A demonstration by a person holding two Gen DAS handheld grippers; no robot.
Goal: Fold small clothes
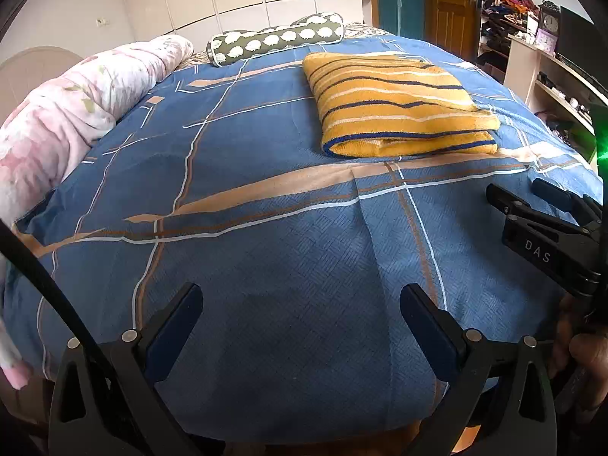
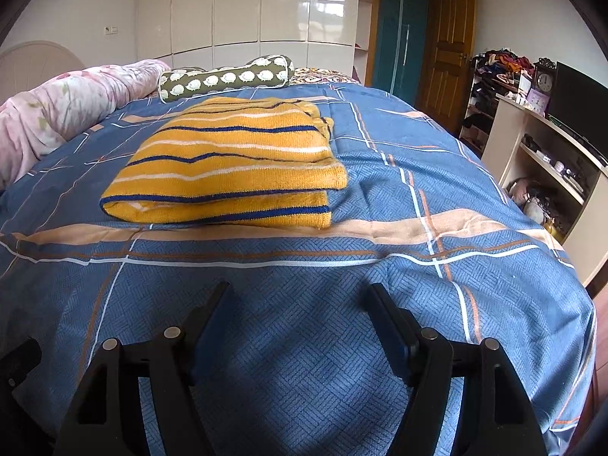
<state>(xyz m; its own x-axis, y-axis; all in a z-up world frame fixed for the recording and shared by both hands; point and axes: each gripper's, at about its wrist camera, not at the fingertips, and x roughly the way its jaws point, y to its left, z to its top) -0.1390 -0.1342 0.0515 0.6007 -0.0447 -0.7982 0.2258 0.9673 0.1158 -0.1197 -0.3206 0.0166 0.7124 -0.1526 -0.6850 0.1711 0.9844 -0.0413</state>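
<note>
Left wrist view. The left gripper point(image 1: 300, 296) points forward and down over the blue plaid bedspread point(image 1: 266, 250). Its jaws stand wide apart, released, with only bedspread between them; neither blue pad presses on anything. At the right edge the right gripper point(image 1: 532, 197) comes into view from the side, its black body lettered "DAS", hanging over the bedspread near the bed's right side. A hand point(image 1: 581, 357) shows low at the right edge, wrapped around that gripper's handle. A black cable point(image 1: 45, 285) curves across the lower left corner.

The yellow striped sweater point(image 1: 399, 106) lies on the bedspread beyond both grippers, well apart from them. It is folded into a thick flat rectangle, with a rounded fold along its near edge and dark blue trim there. White and dark blue stripes run across its top. Behind it lies a green patterned bolster point(image 1: 277, 40), and a pink floral quilt point(image 1: 68, 114) is rolled along the left side of the bed.

Right wrist view. The right gripper point(image 2: 300, 292) tilts down over the bedspread, jaws apart, empty, nothing touching the pads. The sweater point(image 2: 228, 163) sits ahead and left of it, apart from the fingers. Here the layers show stacked at the near edge, the upper layer overhanging at the right corner. A shelf unit point(image 2: 547, 159) stands right of the bed.
</note>
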